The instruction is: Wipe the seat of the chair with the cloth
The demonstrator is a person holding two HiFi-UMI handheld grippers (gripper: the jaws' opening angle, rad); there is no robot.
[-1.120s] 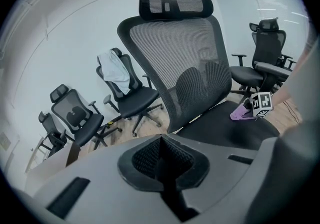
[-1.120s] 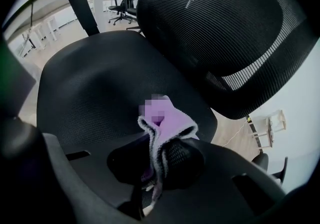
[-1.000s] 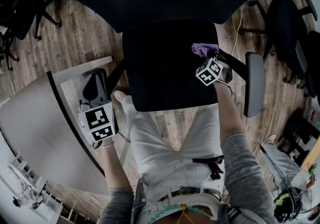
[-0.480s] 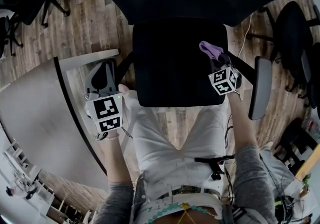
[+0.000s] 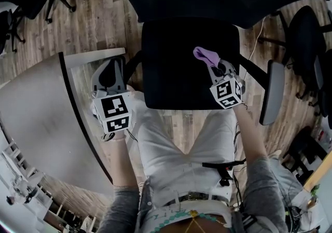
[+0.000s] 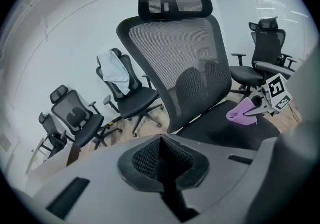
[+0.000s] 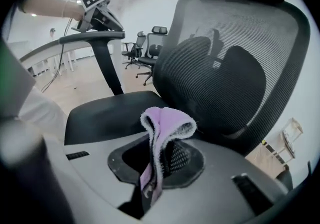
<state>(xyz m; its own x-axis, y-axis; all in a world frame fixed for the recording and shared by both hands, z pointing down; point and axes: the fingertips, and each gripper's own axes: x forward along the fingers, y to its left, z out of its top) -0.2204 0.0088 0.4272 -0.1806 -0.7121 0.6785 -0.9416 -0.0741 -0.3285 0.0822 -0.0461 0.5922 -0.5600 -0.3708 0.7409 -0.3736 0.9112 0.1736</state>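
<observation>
The black chair seat lies just ahead of me, below its mesh backrest. A purple cloth hangs over the seat's right half, pinched in my right gripper. In the right gripper view the cloth stands folded up between the jaws of that gripper, just above the seat. My left gripper is at the chair's left armrest; its jaws are shut with nothing between them. From there the cloth shows over the seat.
A curved white desk is at my left. The chair's right armrest sticks out beside my right arm. Other office chairs stand on the wooden floor. My legs in white trousers are against the seat's front edge.
My right gripper has carried the cloth leftward, from near the seat's right edge further in over the seat. The left gripper has stayed at the armrest.
</observation>
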